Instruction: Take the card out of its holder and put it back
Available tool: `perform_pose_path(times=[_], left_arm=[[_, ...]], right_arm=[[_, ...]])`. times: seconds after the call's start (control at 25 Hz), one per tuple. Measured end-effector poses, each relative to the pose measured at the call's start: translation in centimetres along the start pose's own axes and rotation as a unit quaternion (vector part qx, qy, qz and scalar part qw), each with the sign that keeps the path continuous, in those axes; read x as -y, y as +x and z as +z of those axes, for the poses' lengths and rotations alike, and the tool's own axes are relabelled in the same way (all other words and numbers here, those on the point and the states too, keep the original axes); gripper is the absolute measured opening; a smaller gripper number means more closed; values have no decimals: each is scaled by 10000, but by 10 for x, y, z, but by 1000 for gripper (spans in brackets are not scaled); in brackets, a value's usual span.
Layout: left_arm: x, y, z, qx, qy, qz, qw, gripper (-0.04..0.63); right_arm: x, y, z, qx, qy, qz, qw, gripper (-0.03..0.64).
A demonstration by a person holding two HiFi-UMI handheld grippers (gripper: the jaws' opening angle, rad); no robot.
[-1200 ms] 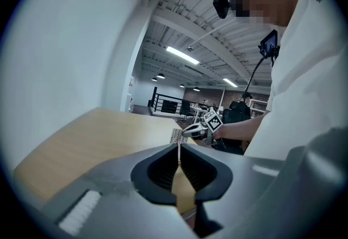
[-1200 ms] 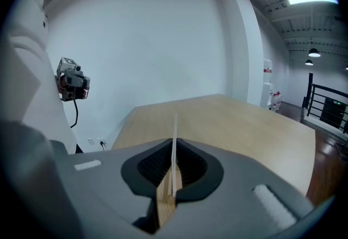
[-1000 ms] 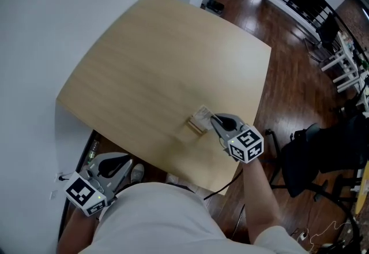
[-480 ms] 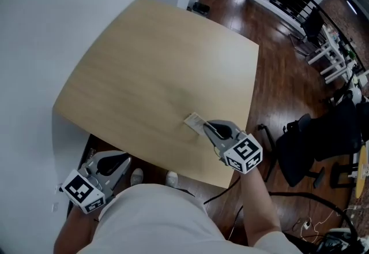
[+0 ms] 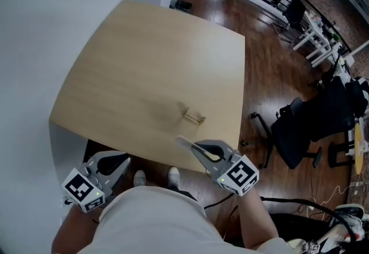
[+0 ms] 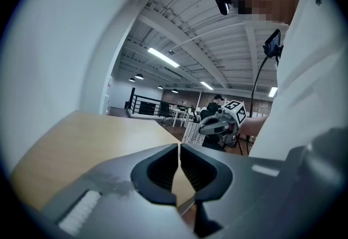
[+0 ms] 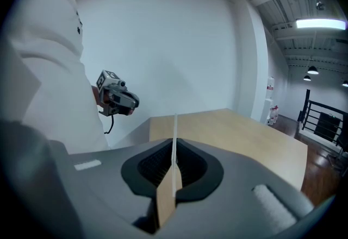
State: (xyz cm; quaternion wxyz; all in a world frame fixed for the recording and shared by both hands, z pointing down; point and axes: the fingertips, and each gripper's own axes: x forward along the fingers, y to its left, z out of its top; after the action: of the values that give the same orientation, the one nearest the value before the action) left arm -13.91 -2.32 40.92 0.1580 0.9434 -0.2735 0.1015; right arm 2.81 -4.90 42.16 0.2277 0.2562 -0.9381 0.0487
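- The right gripper [image 7: 174,148] had its fingers [image 7: 198,170] pinched tight on the card [image 7: 174,126], which stood edge-on between them and poked out past the tips.
- In the head view the card hung in the air over the bench's near edge, close to the holder [image 5: 194,116] but clear of it.
- The holder looked like a small wooden stand, sitting empty on the bench [image 5: 132,56] a bit further out from the person. I couldn't make out its slot from there.
- The left gripper [image 6: 179,148] had its fingers closed together on nothing, parked low off the bench's near left corner, well apart from everything.
- My read: the take-out half was done and putting the card back was the step in hand.
- To do it well, I'd have squared the card's free edge with the holder and brought it in straight. Nothing pinned that stand, so a sideways nudge would probably slide or tip it.
- I'd also have kept the pinch until the card sat home. The idle left gripper could have steadied the holder.
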Motion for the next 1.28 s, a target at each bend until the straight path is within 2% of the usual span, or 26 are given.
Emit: perform_pose_path(times=[0.36, 0.64, 0.88, 1.28], left_arm=[[-7, -4, -8, -130, 88, -608, 9980, 18], [-8, 8, -12, -166, 305, -859, 9957, 8], [-9, 15, -5, -59, 238, -817, 9964, 15], [-19, 25, -3, 34, 5, -53, 10000, 21]], right_arm=[[-71, -9, 5, -275, 151, -112, 9994, 21], [-87, -14, -1, -279, 335, -231, 9988, 21], [-58, -18, -1, -88, 318, -312, 9990, 21], [56, -14, -14, -14, 204, -403, 9990, 21]])
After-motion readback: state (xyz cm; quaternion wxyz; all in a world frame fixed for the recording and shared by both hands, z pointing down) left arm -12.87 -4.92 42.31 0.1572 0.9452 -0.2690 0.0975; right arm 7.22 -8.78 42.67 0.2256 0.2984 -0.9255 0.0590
